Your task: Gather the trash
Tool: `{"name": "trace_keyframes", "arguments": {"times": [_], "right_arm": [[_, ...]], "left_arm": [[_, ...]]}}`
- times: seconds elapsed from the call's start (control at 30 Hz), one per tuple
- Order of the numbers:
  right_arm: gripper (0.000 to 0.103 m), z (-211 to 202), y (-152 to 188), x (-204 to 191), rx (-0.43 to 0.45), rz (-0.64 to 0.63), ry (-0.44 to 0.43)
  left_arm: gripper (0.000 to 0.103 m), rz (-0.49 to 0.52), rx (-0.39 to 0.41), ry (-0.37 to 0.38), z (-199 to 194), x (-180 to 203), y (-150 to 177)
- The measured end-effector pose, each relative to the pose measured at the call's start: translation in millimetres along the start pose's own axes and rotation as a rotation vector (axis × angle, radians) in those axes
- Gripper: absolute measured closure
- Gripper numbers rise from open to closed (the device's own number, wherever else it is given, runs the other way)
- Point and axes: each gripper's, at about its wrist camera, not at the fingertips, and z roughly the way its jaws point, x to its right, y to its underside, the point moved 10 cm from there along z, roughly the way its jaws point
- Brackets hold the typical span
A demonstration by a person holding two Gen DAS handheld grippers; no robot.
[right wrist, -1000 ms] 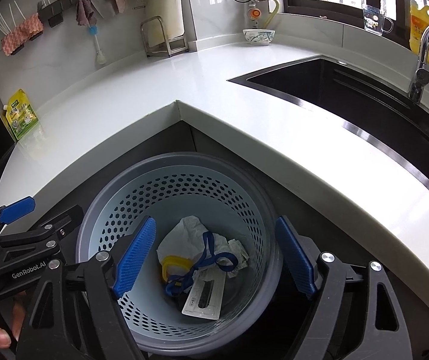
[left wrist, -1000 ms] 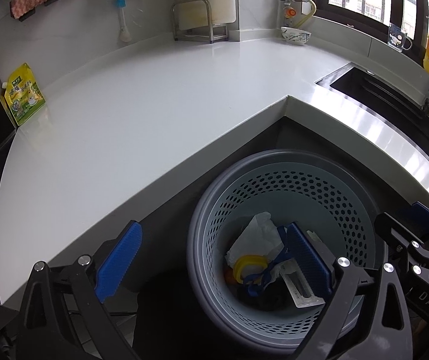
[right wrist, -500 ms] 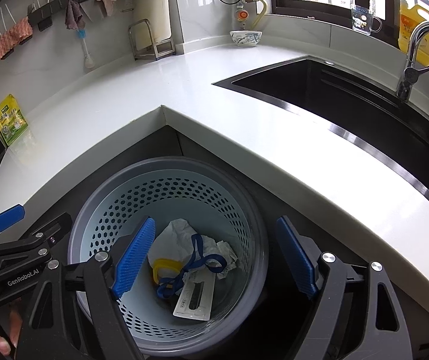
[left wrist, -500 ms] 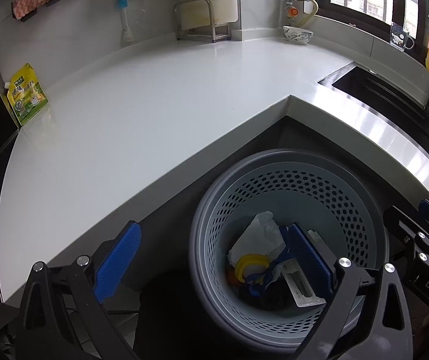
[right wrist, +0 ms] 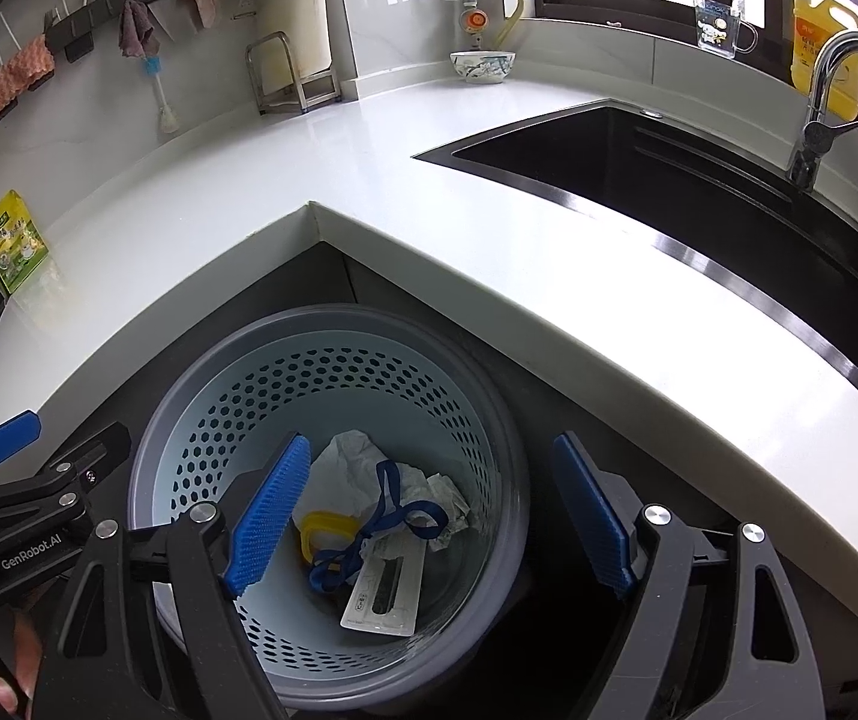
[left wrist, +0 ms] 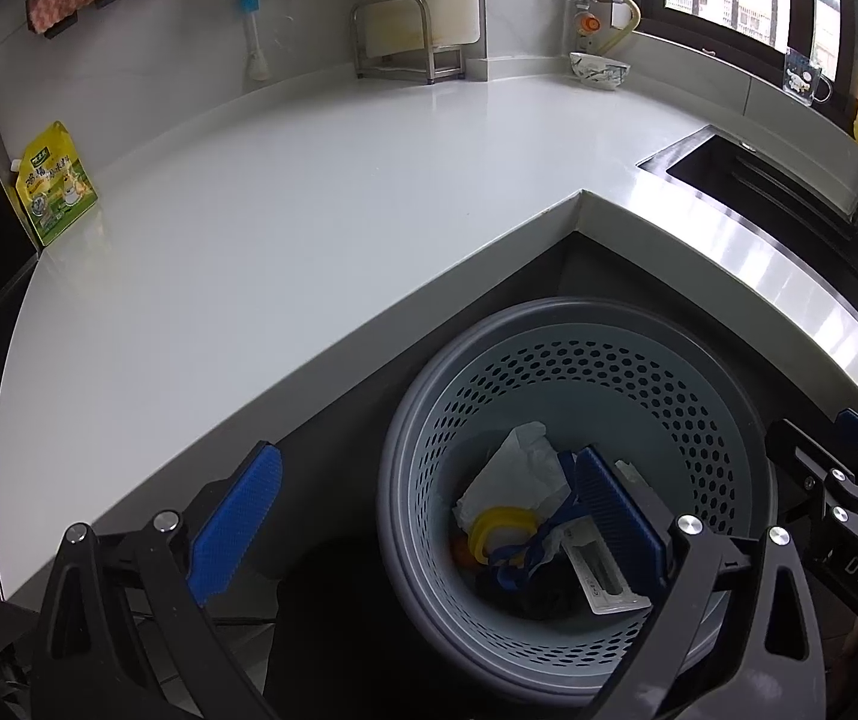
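Note:
A grey perforated trash basket [left wrist: 723, 396] stands on the floor in the inner corner of the white counter; it also shows in the right wrist view [right wrist: 333, 384]. Inside lie crumpled white paper [left wrist: 519, 468], a yellow ring [left wrist: 498, 525], a blue strap [right wrist: 396, 519] and a white flat packet [right wrist: 384, 597]. My left gripper [left wrist: 429, 525] is open and empty above the basket's left rim. My right gripper [right wrist: 429, 519] is open and empty above the basket.
The white L-shaped counter [left wrist: 285, 228] carries a yellow-green pouch [left wrist: 54, 183] at the far left, a metal rack [left wrist: 396, 39] and a bowl [left wrist: 600, 69] at the back. A black sink [right wrist: 687, 180] with a tap [right wrist: 825, 96] lies to the right.
Both grippers have drifted slightly, and the right wrist view has shifted a little right towards the sink. Both stay open and empty. The trash in the basket has not moved.

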Motion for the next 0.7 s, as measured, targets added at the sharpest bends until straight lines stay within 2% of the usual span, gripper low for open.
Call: {"name": "trace_keyframes", "arguments": {"times": [0.7], "right_arm": [[0.024,0.3,1.2,3.6,0.002,0.002,0.014]], "left_arm": [[0.006,0.001,-0.019,0.005,2.5,3.1,4.7]]}}
